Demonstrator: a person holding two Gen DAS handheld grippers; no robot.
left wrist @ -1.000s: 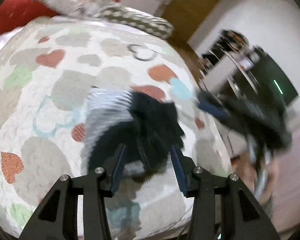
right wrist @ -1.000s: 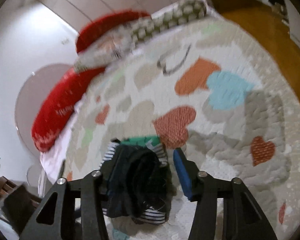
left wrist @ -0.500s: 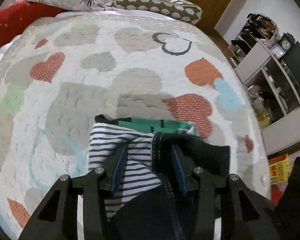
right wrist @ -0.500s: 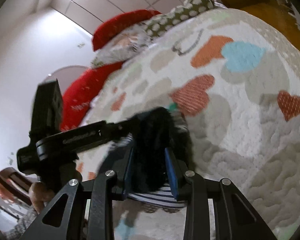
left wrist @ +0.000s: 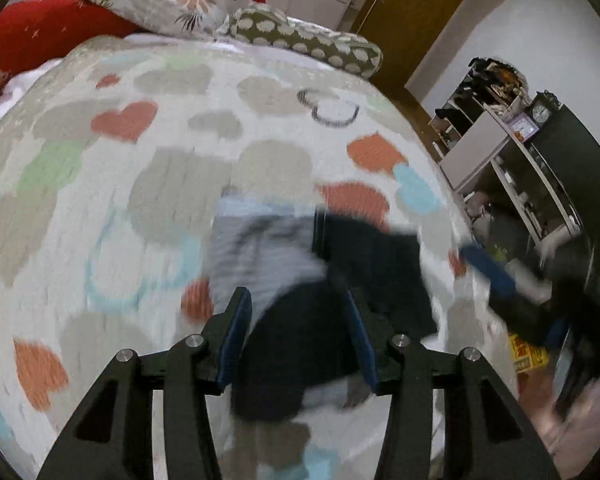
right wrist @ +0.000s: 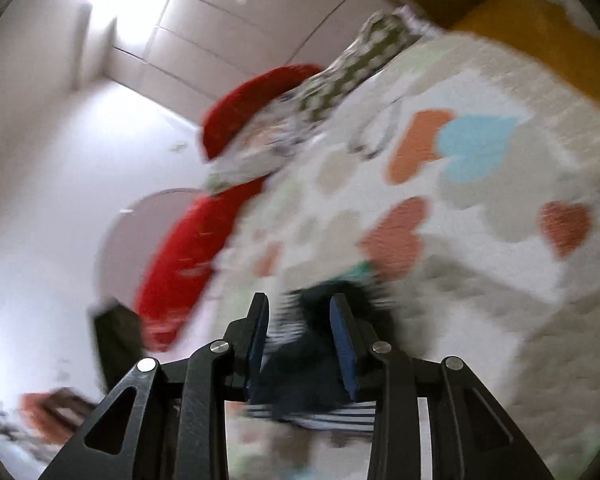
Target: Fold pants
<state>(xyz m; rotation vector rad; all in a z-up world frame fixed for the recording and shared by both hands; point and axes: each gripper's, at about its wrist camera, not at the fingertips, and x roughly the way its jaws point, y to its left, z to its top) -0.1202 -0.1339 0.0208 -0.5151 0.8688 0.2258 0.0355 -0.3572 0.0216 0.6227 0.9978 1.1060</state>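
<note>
Both my claws over the pants on the bed

The pants (left wrist: 364, 280) lie at 6 o'clock on the quilt (left wrist: 100, 208); dark cloth sits between the jaws of my left claw (left wrist: 298, 340) and my right claw (right wrist: 300, 340), but through the blur I cannot tell if they clamp.

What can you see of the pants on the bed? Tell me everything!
The pants are dark navy soft cloth with a grey-and-white striped part and a bit of green at the far edge. They lie bunched, partly folded, on the heart-patterned quilt. The left gripper and the right gripper each have dark cloth between their blue pads. The picture is blurry, so seams and pockets cannot be made out.
</note>
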